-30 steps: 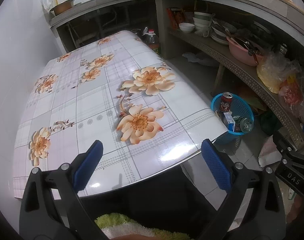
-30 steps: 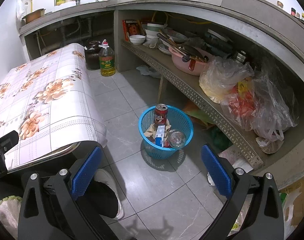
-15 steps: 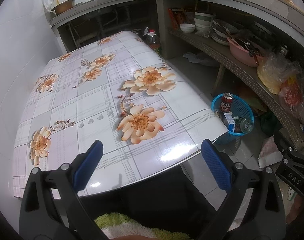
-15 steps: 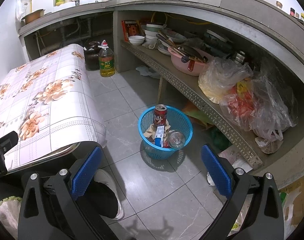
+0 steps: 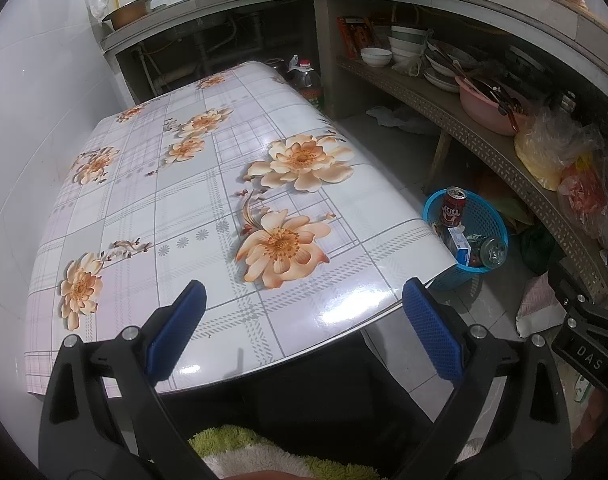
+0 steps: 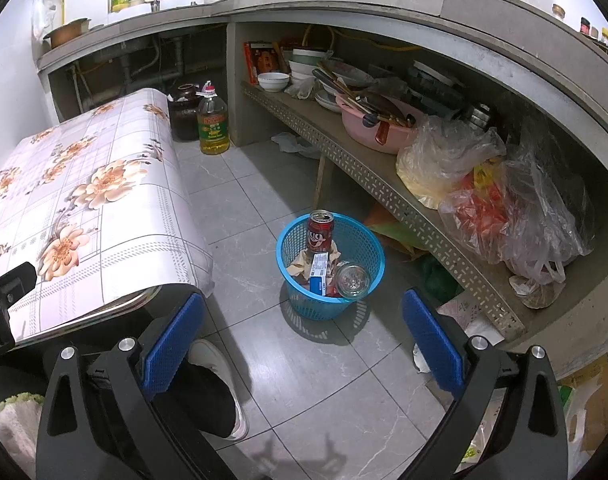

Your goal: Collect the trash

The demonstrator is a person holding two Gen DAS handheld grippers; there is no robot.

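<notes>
A blue mesh basket (image 6: pixel 295 240) stands on the grey tile floor beside the table. Inside it are a red can (image 6: pixel 320 231), a blue-and-white carton (image 6: pixel 319 273), a clear glass jar (image 6: pixel 352 280) on its side and crumpled paper (image 6: pixel 299 263). The same blue basket (image 5: pixel 491 216) shows past the table's right corner in the left wrist view, with the red can (image 5: pixel 452 207) upright in it. My left gripper (image 5: pixel 304 330) is open over the near edge of the floral table (image 5: pixel 151 208), with nothing between its fingers. My right gripper (image 6: pixel 301 342) is open above the floor, short of the basket.
A long shelf (image 6: pixel 368 176) on the right holds a pink basin (image 6: pixel 374 128), bowls and plastic bags (image 6: pixel 516 208). An oil bottle (image 6: pixel 212 122) and a dark jar (image 6: pixel 183 114) stand on the floor beyond the table. A person's shoe (image 6: pixel 219 376) is near my right gripper.
</notes>
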